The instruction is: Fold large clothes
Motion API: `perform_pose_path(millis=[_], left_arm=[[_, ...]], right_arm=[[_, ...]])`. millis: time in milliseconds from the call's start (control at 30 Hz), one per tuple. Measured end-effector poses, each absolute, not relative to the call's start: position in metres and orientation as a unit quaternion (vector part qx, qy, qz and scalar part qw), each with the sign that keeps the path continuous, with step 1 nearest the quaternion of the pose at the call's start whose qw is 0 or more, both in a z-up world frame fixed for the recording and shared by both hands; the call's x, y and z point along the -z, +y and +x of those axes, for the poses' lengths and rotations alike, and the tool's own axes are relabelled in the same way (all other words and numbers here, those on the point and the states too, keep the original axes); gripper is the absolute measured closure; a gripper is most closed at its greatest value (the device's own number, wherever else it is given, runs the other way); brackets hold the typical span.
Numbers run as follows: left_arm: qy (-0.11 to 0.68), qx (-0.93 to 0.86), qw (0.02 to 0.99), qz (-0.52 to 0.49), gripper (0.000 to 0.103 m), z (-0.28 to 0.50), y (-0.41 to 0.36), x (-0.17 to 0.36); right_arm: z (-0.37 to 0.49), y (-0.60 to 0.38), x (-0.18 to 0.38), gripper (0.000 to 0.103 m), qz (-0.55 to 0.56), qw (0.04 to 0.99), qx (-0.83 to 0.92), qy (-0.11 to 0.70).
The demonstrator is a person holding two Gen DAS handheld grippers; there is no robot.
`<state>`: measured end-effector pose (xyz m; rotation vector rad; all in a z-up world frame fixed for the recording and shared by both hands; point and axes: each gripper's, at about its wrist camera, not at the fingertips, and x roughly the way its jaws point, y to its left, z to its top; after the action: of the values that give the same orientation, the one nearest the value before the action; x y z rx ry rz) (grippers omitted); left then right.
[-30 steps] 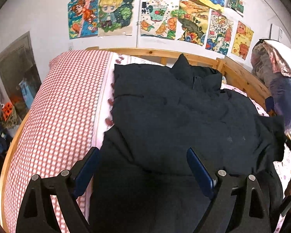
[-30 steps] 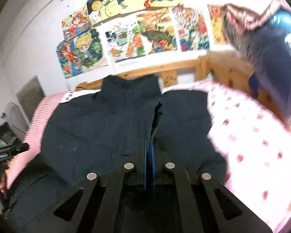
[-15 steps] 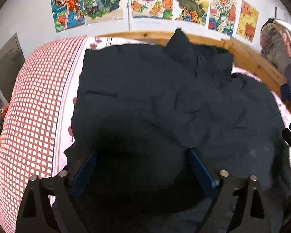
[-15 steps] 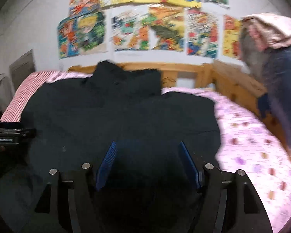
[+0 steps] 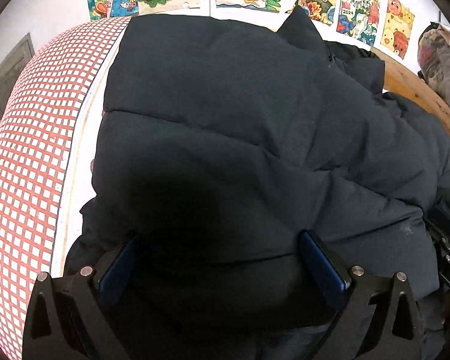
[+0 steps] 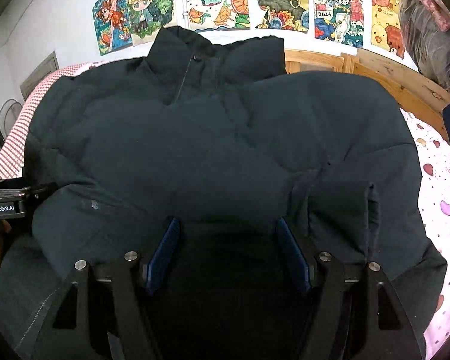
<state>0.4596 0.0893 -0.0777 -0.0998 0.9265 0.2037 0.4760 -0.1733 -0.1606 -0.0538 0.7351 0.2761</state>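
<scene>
Both claws, left claw [image 5: 220, 258] and right claw [image 6: 229, 250], spread wide, pressing the folded jacket [image 6: 195, 138] flat on the bed [image 5: 30, 150], probably to settle its puffiness.

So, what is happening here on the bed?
A person works with two handheld grippers on a large dark puffer jacket spread on the bed. The left gripper and the right gripper are both open, low over the jacket's near part. Neither one grips the fabric; the fold is not finished.
</scene>
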Motion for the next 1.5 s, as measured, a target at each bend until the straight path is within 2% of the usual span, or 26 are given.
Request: perform_pose_path(millis=[633,767,900,1067,1233,1400,1500], left_arm=[[0.447,-0.105,0.888,-0.038,0.000,0.466,0.071,0.089],[0.440,-0.099,0.891,-0.048,0.000,0.458,0.075,0.085],[0.442,-0.094,0.891,-0.053,0.000,0.454,0.073,0.084],[0.448,-0.088,0.888,-0.060,0.000,0.452,0.076,0.081],[0.461,-0.037,0.882,-0.087,0.000,0.452,0.103,0.051],[0.419,-0.006,0.904,-0.088,0.000,0.449,0.111,-0.007],[0.402,-0.005,0.913,-0.062,0.000,0.464,0.104,-0.038]], right_arm=[[0.481,-0.177,0.175,0.038,-0.011,0.922,-0.142,0.359],[0.477,-0.182,0.173,0.035,-0.003,0.924,-0.150,0.351],[0.471,-0.187,0.171,0.024,0.008,0.926,-0.167,0.339],[0.466,-0.192,0.167,0.023,0.017,0.928,-0.172,0.331],[0.464,-0.210,0.133,0.023,0.031,0.915,-0.189,0.356],[0.477,-0.240,0.073,0.016,0.029,0.922,-0.184,0.340],[0.501,-0.248,0.050,0.016,0.022,0.925,-0.171,0.337]])
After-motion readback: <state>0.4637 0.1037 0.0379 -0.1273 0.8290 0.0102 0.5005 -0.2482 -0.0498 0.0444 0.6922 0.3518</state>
